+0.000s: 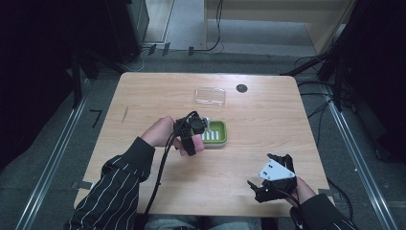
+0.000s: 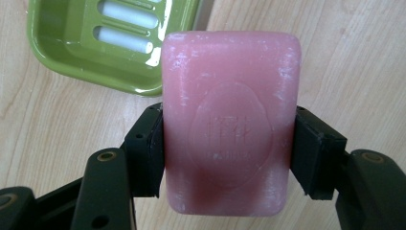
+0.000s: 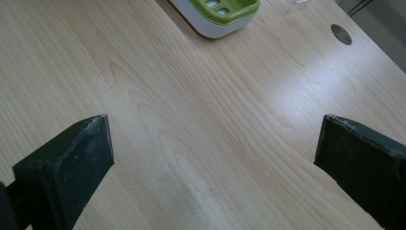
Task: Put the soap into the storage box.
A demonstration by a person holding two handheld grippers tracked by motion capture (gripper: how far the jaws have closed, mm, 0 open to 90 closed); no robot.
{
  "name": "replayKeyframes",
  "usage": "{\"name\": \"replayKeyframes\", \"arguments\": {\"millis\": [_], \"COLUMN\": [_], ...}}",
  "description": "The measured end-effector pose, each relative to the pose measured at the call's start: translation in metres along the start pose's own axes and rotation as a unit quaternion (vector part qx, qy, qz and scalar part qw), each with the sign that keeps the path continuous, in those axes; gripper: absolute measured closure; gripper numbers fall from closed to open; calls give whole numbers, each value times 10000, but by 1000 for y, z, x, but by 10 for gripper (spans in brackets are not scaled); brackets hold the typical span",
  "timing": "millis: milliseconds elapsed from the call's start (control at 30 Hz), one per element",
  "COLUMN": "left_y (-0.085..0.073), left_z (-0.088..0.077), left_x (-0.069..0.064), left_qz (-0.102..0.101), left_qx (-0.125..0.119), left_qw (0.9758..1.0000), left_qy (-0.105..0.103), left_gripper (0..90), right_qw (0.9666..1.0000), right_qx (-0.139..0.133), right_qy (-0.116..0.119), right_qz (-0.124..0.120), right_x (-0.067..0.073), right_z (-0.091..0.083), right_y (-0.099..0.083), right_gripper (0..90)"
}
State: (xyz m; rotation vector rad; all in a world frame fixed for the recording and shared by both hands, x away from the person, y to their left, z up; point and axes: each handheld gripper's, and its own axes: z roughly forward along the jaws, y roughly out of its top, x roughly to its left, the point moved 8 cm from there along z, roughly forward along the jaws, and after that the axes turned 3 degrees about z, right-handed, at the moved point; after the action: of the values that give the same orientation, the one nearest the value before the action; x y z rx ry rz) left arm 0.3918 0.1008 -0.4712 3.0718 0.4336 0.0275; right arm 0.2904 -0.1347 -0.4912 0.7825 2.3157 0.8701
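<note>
I see the wooden bench (image 1: 143, 96) spanning the middle of the high view, with dark floor and rails around it. A striped sleeve (image 1: 115, 191) comes in from the lower left of that frame. Left of centre, my left hand-held gripper (image 1: 194, 143) pinches a pink bar of soap (image 2: 230, 124); in the left gripper view its jaws press against the bar's two long sides, the stamped face toward the camera, and the bar is held above the bench. Just beside it, toward the upper left of that view, sits the green soap dish (image 2: 67, 57) with white slots in its floor. In the high view the dish (image 1: 221, 136) lies right of the gripper at mid-frame. A clear lid (image 1: 210, 96) rests above it, well apart, and a small dark round hole (image 1: 242, 88) lies near the lid's right. At lower right my right hand-held gripper (image 1: 270, 182) hangs over bare wood, jaws spread wide with nothing between them.
</note>
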Motion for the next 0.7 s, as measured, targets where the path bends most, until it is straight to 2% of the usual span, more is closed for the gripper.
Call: {"name": "replayKeyframes", "arguments": {"millis": [433, 533, 700], "left_y": [9, 11, 15], "left_z": [-7, -8, -8], "left_x": [7, 9, 11], "left_qz": [214, 193, 273], "left_qx": [-95, -110, -93], "left_qw": [9997, 9997, 9996], "left_qy": [30, 51, 52], "left_gripper": [386, 387, 386], "right_qw": [10000, 9999, 9999], "right_qx": [48, 64, 77], "right_qy": [-48, -62, -66], "right_qz": [62, 59, 86], "right_x": [-1, -2, -2], "right_z": [-3, -4, -4], "right_y": [-5, -6, -7], "right_gripper": [0, 0, 0]}}
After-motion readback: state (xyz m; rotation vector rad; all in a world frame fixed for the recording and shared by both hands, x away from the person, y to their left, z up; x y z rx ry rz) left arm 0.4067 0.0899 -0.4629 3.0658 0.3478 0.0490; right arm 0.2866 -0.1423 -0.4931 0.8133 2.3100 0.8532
